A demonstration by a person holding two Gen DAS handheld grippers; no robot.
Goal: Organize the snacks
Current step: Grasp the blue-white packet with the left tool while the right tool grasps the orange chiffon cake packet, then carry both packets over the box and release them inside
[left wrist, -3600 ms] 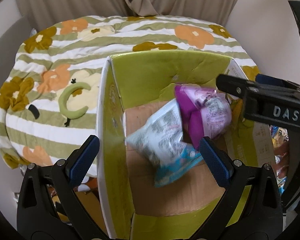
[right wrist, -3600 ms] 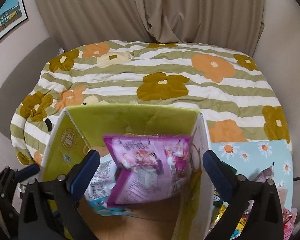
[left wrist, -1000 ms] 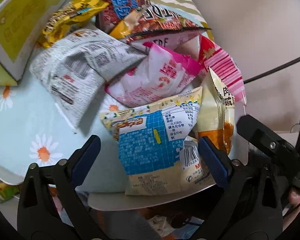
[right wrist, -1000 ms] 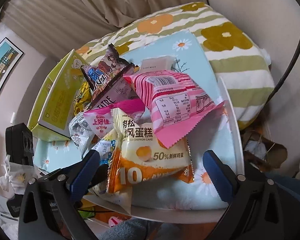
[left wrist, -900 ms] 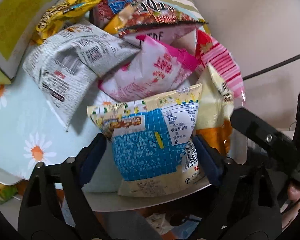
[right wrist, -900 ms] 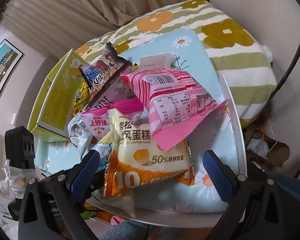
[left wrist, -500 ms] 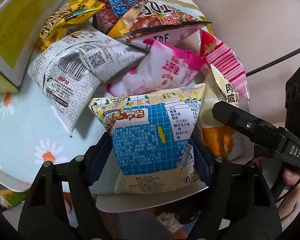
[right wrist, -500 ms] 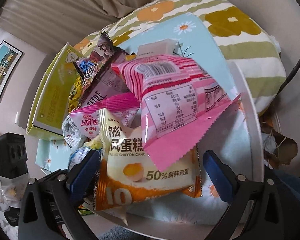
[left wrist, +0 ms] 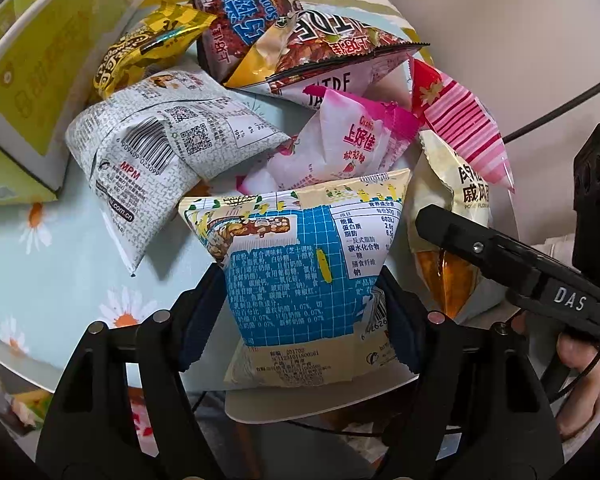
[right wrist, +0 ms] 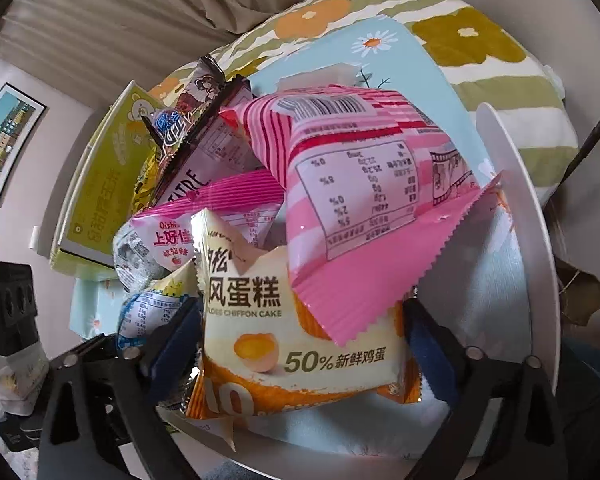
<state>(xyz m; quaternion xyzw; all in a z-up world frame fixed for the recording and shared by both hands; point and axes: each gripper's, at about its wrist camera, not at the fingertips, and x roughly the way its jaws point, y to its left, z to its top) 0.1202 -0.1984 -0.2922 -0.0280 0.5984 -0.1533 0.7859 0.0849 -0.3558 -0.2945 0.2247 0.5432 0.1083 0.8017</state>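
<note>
L tool (left wrist: 302, 312) angled steeply down, jaws just closed in, pads pressing both sides of the blue-and-cream snack bag (left wrist: 300, 276). R tool (right wrist: 300, 344) also tilted down, jaws just narrowing, pads at either side of the chiffon cake pack (right wrist: 296, 344), contact unclear. R hand (left wrist: 580, 354) visible gripping its handle.

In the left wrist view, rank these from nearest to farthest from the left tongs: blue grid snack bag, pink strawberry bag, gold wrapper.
1. blue grid snack bag, squeezed between the left tongs.
2. pink strawberry bag, just behind it, centre.
3. gold wrapper, far upper left, by the green box.
</note>
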